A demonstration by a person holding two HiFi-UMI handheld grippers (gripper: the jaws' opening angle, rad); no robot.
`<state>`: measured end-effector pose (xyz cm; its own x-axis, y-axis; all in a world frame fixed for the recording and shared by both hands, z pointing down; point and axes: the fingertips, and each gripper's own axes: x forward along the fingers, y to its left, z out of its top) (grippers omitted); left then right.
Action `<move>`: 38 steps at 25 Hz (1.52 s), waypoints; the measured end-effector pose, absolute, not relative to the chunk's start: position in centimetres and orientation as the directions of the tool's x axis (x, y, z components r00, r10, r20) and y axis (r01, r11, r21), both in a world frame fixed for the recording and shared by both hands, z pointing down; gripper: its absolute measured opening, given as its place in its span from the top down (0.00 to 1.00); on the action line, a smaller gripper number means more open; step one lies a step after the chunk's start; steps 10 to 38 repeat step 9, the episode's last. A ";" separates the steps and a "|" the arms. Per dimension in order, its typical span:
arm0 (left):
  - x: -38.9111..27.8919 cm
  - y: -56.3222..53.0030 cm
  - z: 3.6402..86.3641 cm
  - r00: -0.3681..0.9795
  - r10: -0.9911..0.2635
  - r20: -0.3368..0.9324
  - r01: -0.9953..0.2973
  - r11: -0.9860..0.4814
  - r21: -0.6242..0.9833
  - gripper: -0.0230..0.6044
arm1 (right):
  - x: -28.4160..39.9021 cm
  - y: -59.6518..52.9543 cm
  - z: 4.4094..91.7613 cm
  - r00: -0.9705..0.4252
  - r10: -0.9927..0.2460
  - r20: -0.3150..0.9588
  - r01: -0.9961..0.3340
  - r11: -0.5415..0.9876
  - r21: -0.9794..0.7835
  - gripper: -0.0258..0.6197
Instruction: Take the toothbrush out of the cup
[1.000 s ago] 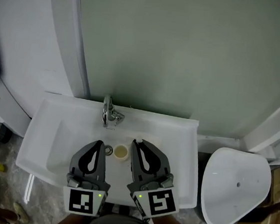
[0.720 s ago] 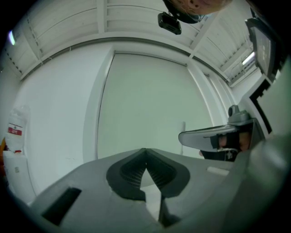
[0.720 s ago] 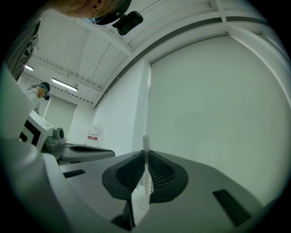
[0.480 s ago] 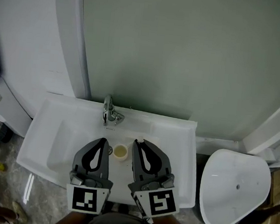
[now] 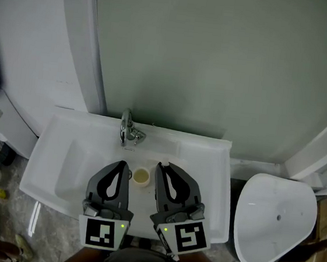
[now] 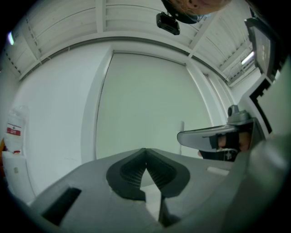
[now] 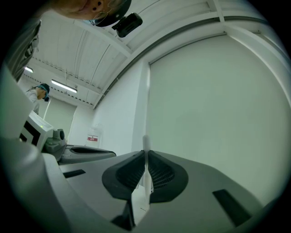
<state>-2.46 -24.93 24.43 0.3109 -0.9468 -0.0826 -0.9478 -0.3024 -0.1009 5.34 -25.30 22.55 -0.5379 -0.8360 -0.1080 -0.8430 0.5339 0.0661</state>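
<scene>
- Where the sink [image 5: 53,171] spreads left of the cup [image 5: 141,178], its white surface lies open as far as the left rim, and cluttered floor shows beyond that edge.
- Just left of the cup, the left gripper [image 5: 124,167] lies level and points toward the wall. Its jaws are clenched tip to tip with nothing between them.
- Behind the cup, the faucet [image 5: 127,130] stands at the sink's back edge, under the pale green wall panel [image 5: 219,57]. A strip of bare sink separates cup and faucet.
- The cup sits between the two grippers' tips, close to both.
- Just right of the cup, the right gripper [image 5: 160,168] lies about level, alongside the left one. Its jaws are clamped on the toothbrush [image 7: 146,141], a thin white stem that stands upright between the pads and rises above them.
- Further right of the cup comes the sink's right rim, then a gap, then a white toilet [image 5: 270,222], well apart.
</scene>
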 end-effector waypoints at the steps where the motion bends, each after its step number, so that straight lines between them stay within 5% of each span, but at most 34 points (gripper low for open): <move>1: -2.4 -25.0 24.5 0.311 -0.947 -0.079 -0.947 -0.303 -0.102 0.95 | 5.3 -25.3 22.6 -0.539 -0.836 -0.107 -0.843 0.535 0.066 0.91; 38: -2.2 -25.4 24.9 0.313 -0.947 -0.066 -0.947 -0.307 -0.093 0.95 | 5.6 -25.7 22.8 -0.537 -0.837 -0.101 -0.843 0.534 0.060 0.91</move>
